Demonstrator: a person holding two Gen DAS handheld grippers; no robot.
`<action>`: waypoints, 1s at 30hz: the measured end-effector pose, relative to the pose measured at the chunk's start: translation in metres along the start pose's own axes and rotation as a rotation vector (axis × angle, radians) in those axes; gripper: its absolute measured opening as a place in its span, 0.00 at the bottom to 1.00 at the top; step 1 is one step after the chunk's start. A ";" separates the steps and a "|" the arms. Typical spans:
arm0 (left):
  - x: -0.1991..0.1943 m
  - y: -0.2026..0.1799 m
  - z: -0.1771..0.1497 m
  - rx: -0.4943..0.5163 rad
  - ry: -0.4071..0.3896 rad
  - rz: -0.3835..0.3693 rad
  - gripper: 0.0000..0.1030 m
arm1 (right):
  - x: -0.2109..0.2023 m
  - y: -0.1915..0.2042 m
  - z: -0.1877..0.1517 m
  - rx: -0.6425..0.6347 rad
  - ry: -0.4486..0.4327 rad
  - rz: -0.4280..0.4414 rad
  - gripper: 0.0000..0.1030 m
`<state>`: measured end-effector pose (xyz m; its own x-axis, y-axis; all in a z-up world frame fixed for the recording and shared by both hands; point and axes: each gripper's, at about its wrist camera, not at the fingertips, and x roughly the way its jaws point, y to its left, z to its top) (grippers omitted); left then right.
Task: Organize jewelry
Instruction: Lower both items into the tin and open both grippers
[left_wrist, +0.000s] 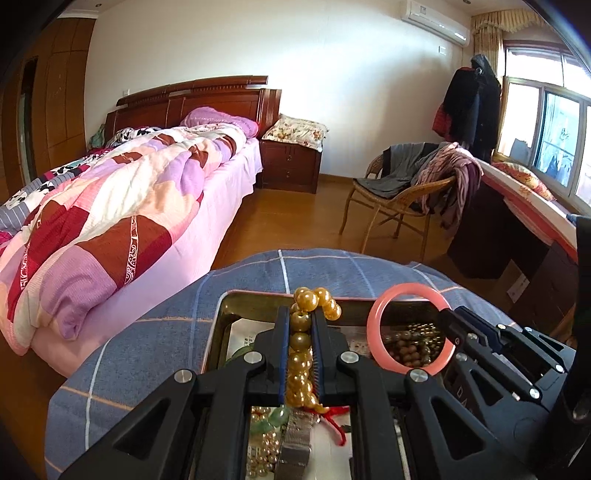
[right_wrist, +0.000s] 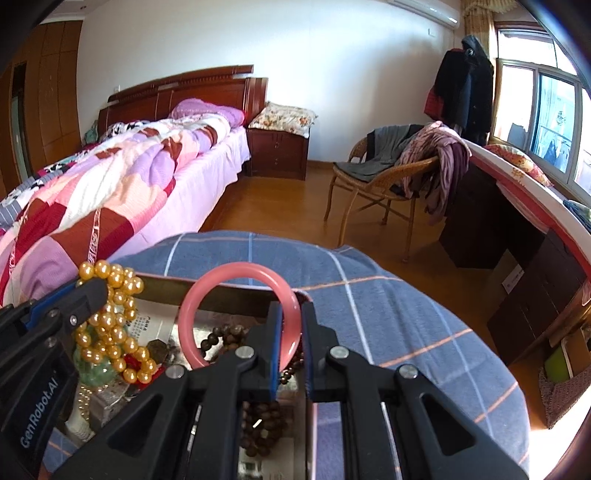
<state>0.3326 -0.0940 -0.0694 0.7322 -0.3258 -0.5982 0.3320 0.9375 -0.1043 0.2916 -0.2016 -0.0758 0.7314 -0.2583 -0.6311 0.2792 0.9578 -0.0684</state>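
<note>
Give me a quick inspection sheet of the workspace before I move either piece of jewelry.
Surface: blue checked cloth with a metal tray on it.
Job's things: gold bead string and pink bangle, both lifted over the tray.
Clutter: brown bead bracelet, green stone piece and red cord in the tray.
Grippers: left gripper shut on the gold bead string; right gripper shut on the pink bangle.
Cables: nothing seen.
Surroundings: bed, wicker chair with clothes, window.
</note>
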 end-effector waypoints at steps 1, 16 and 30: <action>0.003 -0.001 0.000 0.002 0.004 0.004 0.10 | 0.001 0.000 -0.001 -0.004 0.004 0.000 0.12; 0.027 -0.003 -0.016 0.041 0.059 0.073 0.10 | 0.014 0.002 -0.005 -0.048 0.012 0.014 0.13; 0.007 -0.003 -0.013 0.010 -0.015 0.114 0.55 | -0.003 -0.004 -0.003 0.018 -0.039 0.093 0.46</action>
<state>0.3286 -0.0978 -0.0839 0.7741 -0.2189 -0.5940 0.2518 0.9674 -0.0284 0.2862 -0.2042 -0.0762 0.7783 -0.1732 -0.6036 0.2199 0.9755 0.0036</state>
